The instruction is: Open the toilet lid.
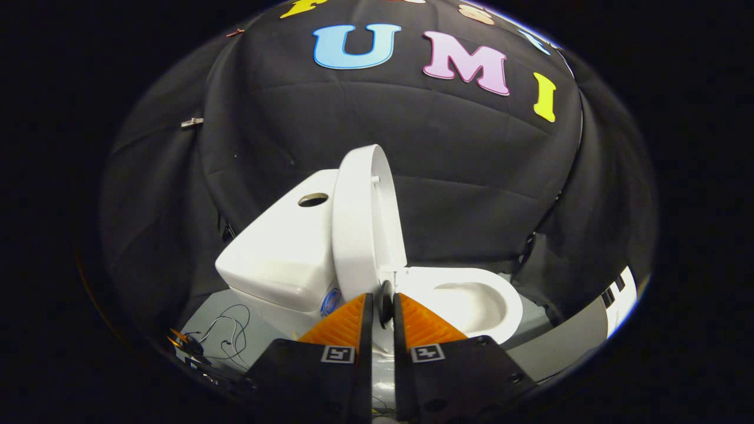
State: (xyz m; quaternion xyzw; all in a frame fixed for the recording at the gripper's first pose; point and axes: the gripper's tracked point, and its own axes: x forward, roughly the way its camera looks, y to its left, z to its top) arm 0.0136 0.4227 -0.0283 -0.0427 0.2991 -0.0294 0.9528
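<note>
Two fingers (360,330) of the gripper (383,306) stand close together with only a narrow slot left between them — nearly closed. In that slot sits a small dark rounded piece (386,303); whether it belongs to the gripper or to the toilet, and whether both fingers press on anything, I cannot tell. Each finger carries a small square marker (337,354) low on its base.

Taking the toilet (412,294) as the landmark: the fingertips lie right at its hinge end, at the foot of the raised lid. The lid (362,229) stands up on edge, tilted back toward the tank, its white underside turned toward the bowl and its top edge rising above the tank. A small bump shows on the lid's inner face near the top. The bowl (471,300) lies open on the far side of the lid from the tank, its rim a white oval around a shaded hollow, just ahead of the fingertips.

The tank (283,247) sits behind the lid — a white block with a round hole (313,199) in its top. A round blue sticker (330,301) shows low on the toilet under the tank, next to one finger.

Beside the tank on the grey floor (206,330) lie thin loose wires (230,335). Black cloth (412,147) hangs behind the toilet and around it on both sides.
</note>
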